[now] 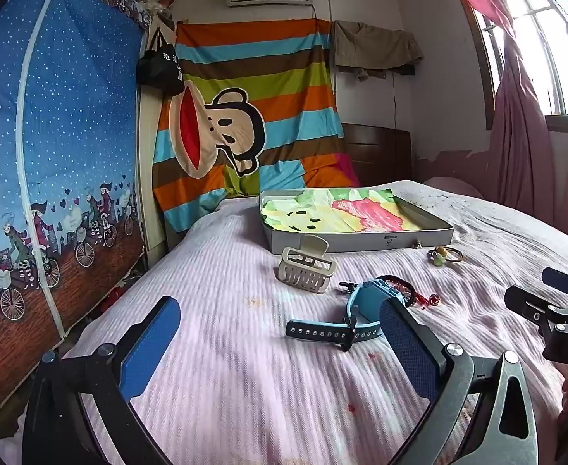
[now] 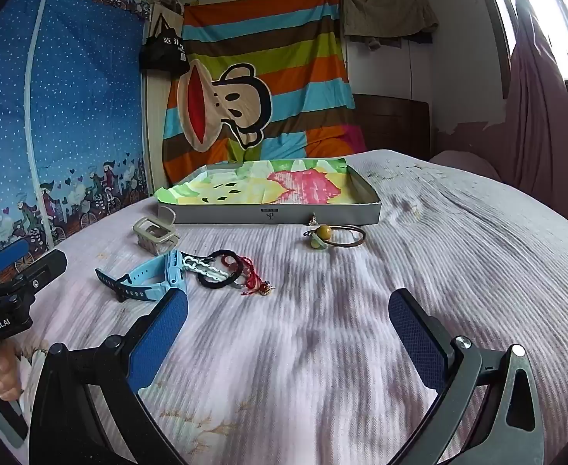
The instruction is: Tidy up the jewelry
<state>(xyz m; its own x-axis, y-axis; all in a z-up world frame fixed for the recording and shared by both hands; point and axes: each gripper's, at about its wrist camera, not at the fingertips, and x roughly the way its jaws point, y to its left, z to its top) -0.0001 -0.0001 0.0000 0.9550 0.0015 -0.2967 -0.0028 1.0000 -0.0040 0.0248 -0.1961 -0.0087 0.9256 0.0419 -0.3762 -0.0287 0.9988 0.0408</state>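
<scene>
A shallow grey box [image 1: 361, 241] [image 2: 276, 216] lined with a colourful cloth lies on the bed. In front of it lie a beige claw hair clip [image 1: 306, 267] [image 2: 155, 235], a light blue watch [image 1: 355, 310] [image 2: 148, 282], a black hair tie with a red cord bracelet [image 2: 231, 271] [image 1: 412, 292], and a thin bangle with a yellow bead [image 2: 336, 235] [image 1: 444, 254]. My left gripper [image 1: 280, 333] is open and empty, its right finger just in front of the watch. My right gripper [image 2: 288, 321] is open and empty above bare bedspread, right of the watch.
The bed has a pale pink ribbed bedspread [image 2: 361, 310]. A blue fabric wardrobe [image 1: 51, 155] stands at the left. A striped cartoon cloth [image 1: 253, 116] hangs at the back, pink curtains [image 1: 524, 135] at the right. The right gripper's body [image 1: 555, 317] shows at the left view's edge.
</scene>
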